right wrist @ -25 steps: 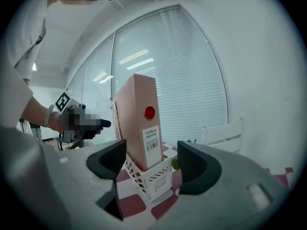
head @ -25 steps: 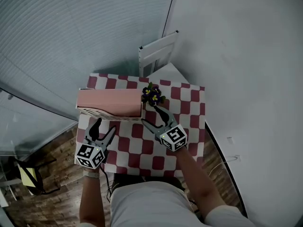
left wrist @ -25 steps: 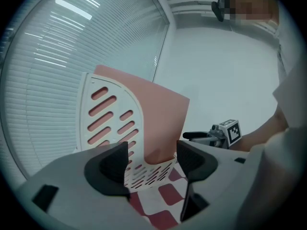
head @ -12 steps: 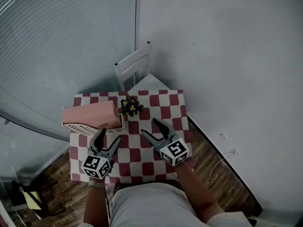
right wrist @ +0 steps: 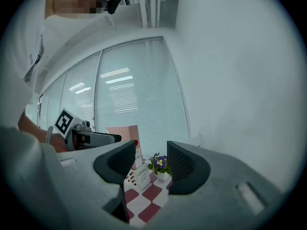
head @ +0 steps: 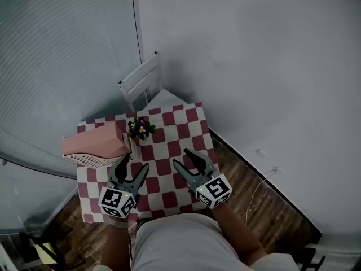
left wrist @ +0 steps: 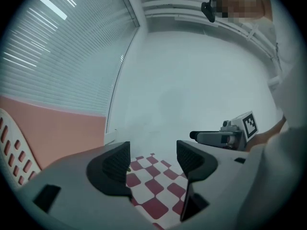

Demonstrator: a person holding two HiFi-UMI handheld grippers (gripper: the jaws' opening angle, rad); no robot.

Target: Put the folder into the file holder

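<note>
Left claw [head: 133, 164] and right claw [head: 183, 158] have backed off the file holder [head: 84, 160], since the folder [head: 93, 144] sits inside; left gapes empty, right is closing on nothing.

The person wears a white short-sleeved shirt [head: 175, 241]. Each hand carries a grey plastic tool with two tapering jaws. The left gripper [head: 132, 162] has black ribbed pads [left wrist: 117, 164] and a white cube [head: 117, 202] printed with black square markers. The right gripper [head: 183, 158] looks the same, with its own marker cube [head: 214, 191]; its jaws are closing with nothing between them.
</note>
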